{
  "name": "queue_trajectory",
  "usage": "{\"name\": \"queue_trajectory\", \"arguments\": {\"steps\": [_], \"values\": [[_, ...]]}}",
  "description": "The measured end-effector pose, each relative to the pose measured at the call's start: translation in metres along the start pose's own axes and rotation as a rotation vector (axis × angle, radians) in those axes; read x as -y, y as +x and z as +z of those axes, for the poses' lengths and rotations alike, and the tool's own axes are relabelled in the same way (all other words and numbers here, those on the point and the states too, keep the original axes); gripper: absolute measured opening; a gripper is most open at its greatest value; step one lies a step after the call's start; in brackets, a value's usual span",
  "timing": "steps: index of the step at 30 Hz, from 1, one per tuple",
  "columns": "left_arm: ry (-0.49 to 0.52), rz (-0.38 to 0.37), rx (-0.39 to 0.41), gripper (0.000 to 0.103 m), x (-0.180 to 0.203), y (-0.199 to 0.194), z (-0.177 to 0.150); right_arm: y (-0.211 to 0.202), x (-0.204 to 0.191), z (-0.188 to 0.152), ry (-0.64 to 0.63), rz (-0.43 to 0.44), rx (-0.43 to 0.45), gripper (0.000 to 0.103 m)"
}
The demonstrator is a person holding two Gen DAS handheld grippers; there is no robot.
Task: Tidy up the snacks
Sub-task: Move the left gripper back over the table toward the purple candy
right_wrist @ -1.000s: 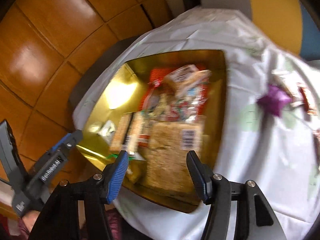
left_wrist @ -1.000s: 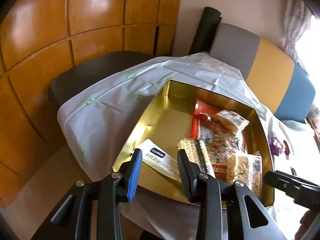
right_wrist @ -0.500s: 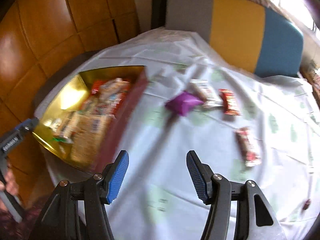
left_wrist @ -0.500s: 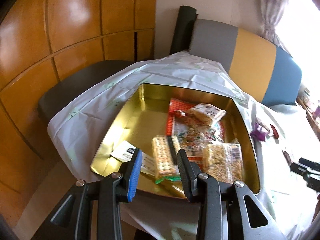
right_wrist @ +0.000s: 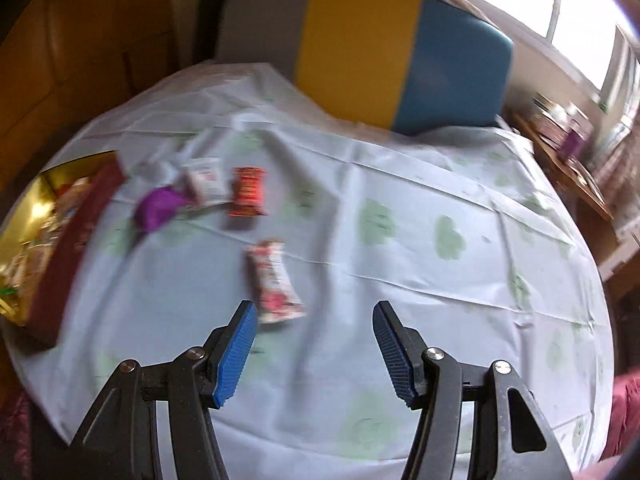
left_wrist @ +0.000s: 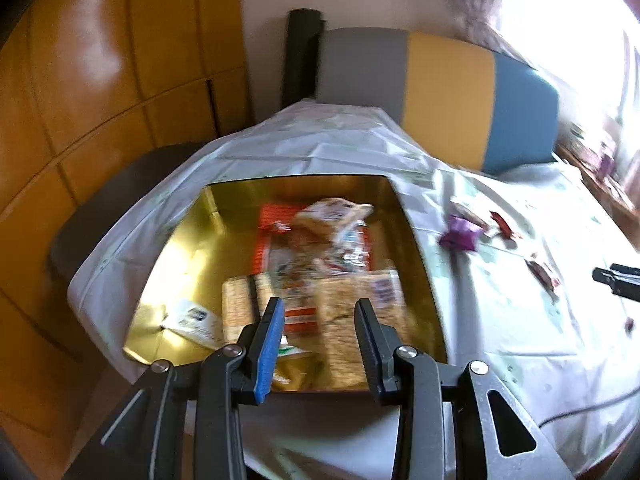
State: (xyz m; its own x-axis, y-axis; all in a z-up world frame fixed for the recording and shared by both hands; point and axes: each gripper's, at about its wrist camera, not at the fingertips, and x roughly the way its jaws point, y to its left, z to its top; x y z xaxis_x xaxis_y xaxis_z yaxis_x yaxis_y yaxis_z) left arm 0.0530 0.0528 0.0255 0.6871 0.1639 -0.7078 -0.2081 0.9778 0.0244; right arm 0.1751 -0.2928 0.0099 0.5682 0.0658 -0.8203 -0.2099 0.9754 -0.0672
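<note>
Left wrist view: left tongs (left_wrist: 318, 328) spread apart, nothing between them, hovering over the near edge of the gold tin (left_wrist: 420, 240) at frame centre.
Tin contents: several snack packets (left_wrist: 316, 240), blurred.
Right wrist view: right tongs (right_wrist: 314, 332) wide apart, holding nothing, above the worktop (right_wrist: 400, 280).
Loose snacks: pink-white bar (right_wrist: 274, 284) just beyond the left pad; red packet (right_wrist: 248, 192), white packet (right_wrist: 206, 182) and purple packet (right_wrist: 158, 208) at upper left, near the tin.
</note>
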Motion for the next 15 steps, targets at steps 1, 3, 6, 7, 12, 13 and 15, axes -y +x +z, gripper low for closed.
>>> {"name": "queue_trajectory", "arguments": {"steps": [1, 3, 6, 7, 12, 13, 15], "values": [[0.01, -0.006, -0.003, 0.037, 0.004, 0.0, 0.001, 0.004, 0.007, -0.002, 0.021, -0.007, -0.005, 0.061], [0.038, -0.017, -0.009, 0.037, 0.017, 0.001, 0.001, 0.012, 0.025, -0.011, 0.085, -0.002, -0.018, 0.061], [0.072, -0.037, -0.018, 0.039, 0.036, 0.002, 0.002, 0.023, 0.041, -0.013, 0.152, -0.021, -0.074, 0.061], [0.08, -0.045, -0.022, 0.04, 0.042, 0.003, 0.002, 0.024, 0.043, -0.011, 0.16, -0.015, -0.072, 0.061], [0.126, -0.077, -0.043, 0.04, 0.067, 0.009, 0.002, 0.028, 0.046, -0.009, 0.189, 0.013, -0.093, 0.061], [0.133, -0.085, -0.049, 0.04, 0.071, 0.011, 0.002, 0.028, 0.045, -0.01, 0.186, 0.012, -0.096, 0.061], [0.149, -0.1, -0.061, 0.04, 0.08, 0.015, 0.001, 0.031, 0.045, -0.01, 0.186, 0.009, -0.101, 0.061]]}}
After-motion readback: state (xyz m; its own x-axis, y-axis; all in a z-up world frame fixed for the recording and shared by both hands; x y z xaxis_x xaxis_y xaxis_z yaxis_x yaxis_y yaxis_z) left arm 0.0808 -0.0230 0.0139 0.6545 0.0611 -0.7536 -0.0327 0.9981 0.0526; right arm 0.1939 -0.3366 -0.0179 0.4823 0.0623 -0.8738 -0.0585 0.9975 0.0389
